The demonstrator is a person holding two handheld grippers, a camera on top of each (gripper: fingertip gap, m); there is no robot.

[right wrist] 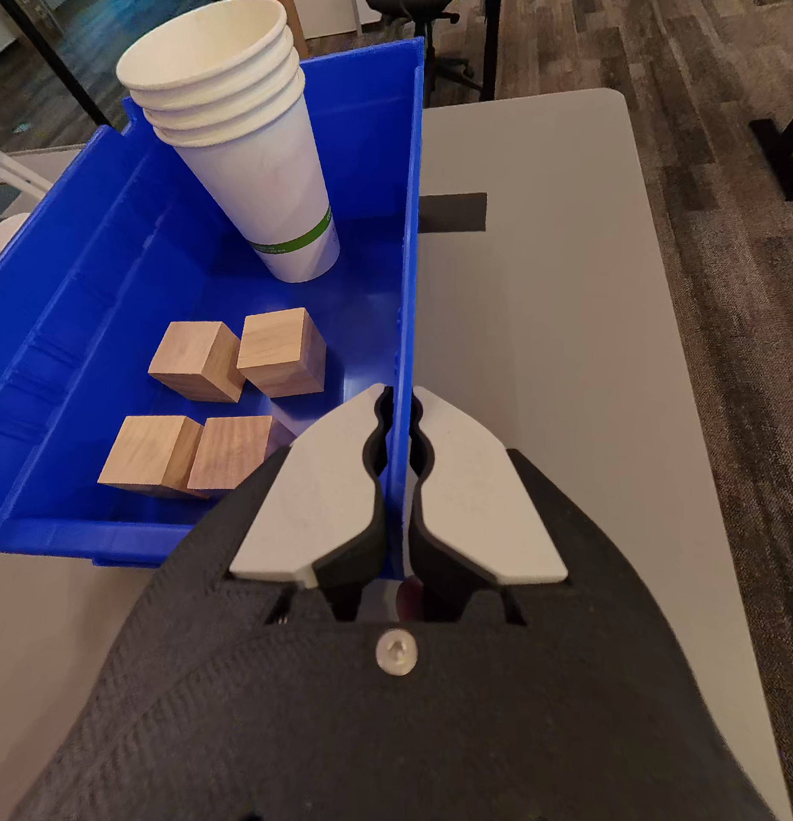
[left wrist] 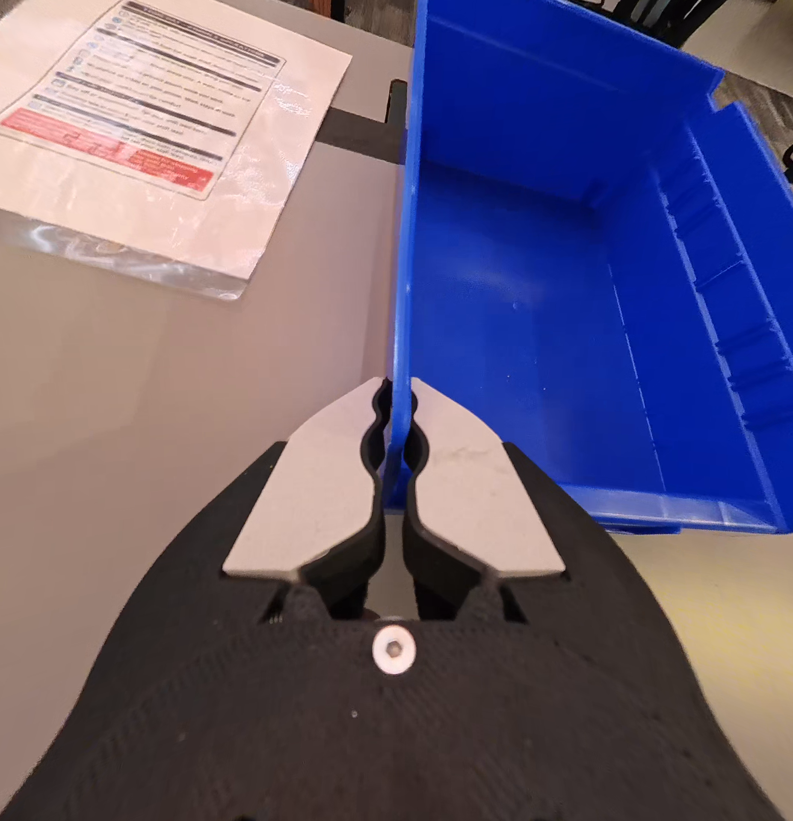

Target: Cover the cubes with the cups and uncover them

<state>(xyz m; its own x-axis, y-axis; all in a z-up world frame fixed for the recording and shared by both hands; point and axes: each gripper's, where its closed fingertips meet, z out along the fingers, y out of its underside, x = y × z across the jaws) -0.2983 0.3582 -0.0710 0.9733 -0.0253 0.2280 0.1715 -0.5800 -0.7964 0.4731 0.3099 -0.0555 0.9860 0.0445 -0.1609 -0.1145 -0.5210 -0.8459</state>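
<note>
A blue plastic bin (right wrist: 377, 146) stands on a grey table (right wrist: 541, 355). In the right wrist view it holds a stack of several nested white paper cups (right wrist: 252, 151), upright at the back, and several wooden cubes (right wrist: 279, 351) grouped on its floor in front of the cups. My right gripper (right wrist: 402, 395) is shut on the bin's right side wall. In the left wrist view my left gripper (left wrist: 399, 386) is shut on the left side wall of the blue bin (left wrist: 541, 311). The part of the bin floor seen in that view is bare.
A laminated printed sheet (left wrist: 154, 133) lies on the table (left wrist: 141, 400) left of the bin. Dark tape strips (right wrist: 452, 212) are stuck to the tabletop beside the bin walls. The table's right edge drops to a wood-pattern floor (right wrist: 719, 222). Chair and desk legs stand behind.
</note>
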